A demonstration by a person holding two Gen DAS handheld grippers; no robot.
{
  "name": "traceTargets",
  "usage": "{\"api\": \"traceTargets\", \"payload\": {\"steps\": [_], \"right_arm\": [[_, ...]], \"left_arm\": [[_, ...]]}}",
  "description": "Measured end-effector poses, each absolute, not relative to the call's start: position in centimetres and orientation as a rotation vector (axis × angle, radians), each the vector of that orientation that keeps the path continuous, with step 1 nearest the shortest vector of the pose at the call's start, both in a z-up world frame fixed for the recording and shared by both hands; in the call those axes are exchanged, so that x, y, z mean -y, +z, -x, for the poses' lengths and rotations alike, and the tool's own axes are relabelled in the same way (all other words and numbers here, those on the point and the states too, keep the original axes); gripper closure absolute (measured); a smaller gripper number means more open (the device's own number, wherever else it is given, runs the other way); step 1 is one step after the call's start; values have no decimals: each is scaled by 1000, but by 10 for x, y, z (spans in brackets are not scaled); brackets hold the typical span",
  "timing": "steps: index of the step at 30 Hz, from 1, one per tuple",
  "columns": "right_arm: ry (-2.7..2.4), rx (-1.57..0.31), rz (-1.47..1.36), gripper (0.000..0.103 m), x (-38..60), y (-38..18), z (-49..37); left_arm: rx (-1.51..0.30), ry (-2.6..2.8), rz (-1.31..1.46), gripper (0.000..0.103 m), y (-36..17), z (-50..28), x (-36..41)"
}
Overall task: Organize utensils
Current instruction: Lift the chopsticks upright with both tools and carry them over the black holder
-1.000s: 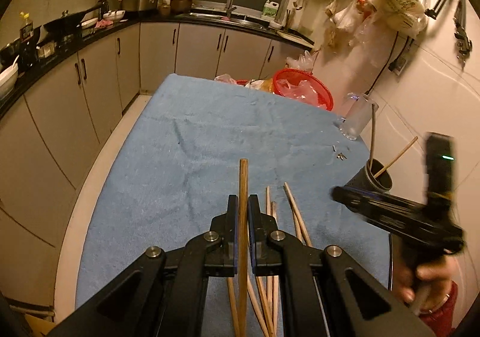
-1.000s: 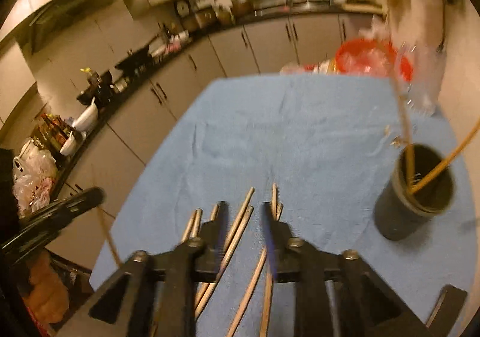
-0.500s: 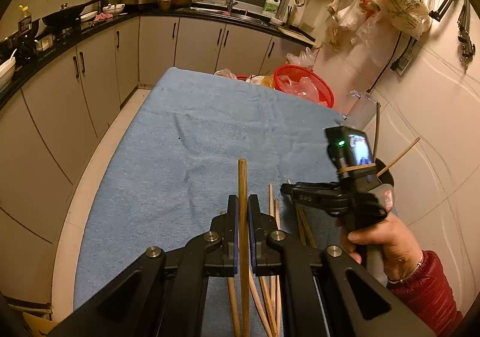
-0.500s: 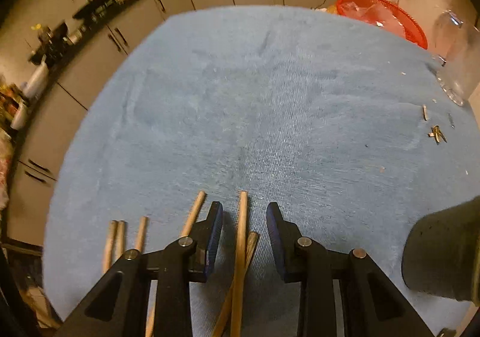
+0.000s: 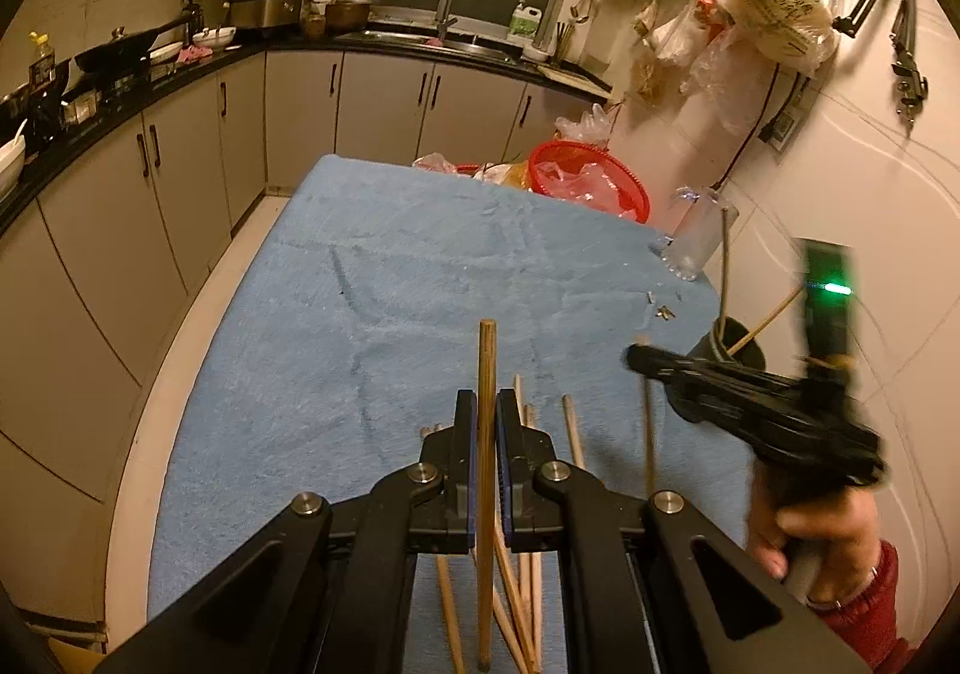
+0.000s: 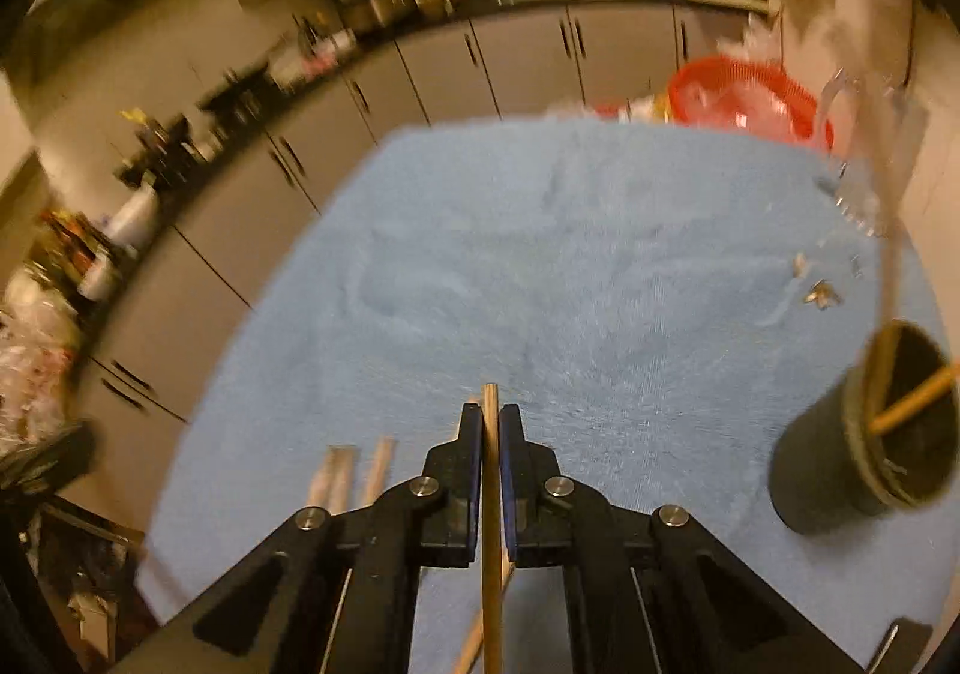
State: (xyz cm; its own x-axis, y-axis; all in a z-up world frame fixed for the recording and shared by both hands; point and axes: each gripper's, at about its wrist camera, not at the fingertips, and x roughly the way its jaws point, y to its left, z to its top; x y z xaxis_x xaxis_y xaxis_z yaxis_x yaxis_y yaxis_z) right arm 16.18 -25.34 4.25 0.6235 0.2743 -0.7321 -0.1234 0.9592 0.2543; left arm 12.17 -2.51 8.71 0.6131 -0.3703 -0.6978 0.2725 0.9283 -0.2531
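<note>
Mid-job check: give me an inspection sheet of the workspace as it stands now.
Surface: blue towel covering the table.
Job's things: loose chopsticks lying near the camera; dark cup at right holding a few sticks.
Clutter: red basket, clear glass, small scraps.
Grippers: left gripper shut on a chopstick; right gripper shut on another chopstick.
Cables: dark cord down the wall.
Surroundings: kitchen cabinets, sink, hanging bags.

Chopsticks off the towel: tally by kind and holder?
Wooden chopstick, left gripper: 1
Wooden chopstick, right gripper (jaws have just been closing on it): 1
Wooden chopstick, dark cup: 1
Grey stick, dark cup: 1
Total: 4
</note>
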Motion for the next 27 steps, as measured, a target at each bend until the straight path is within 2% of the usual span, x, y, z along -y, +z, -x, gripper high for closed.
{"api": "traceTargets", "payload": {"steps": [4, 10, 27], "right_arm": [[222, -743, -197, 97, 257, 73, -119], [203, -648, -232, 97, 271, 100, -89], [183, -549, -285, 97, 295, 120, -60]], "left_arm": [[-815, -384, 117, 97, 95, -115, 31], [-793, -389, 101, 97, 105, -107, 38], [-760, -392, 78, 97, 121, -100, 46]]}}
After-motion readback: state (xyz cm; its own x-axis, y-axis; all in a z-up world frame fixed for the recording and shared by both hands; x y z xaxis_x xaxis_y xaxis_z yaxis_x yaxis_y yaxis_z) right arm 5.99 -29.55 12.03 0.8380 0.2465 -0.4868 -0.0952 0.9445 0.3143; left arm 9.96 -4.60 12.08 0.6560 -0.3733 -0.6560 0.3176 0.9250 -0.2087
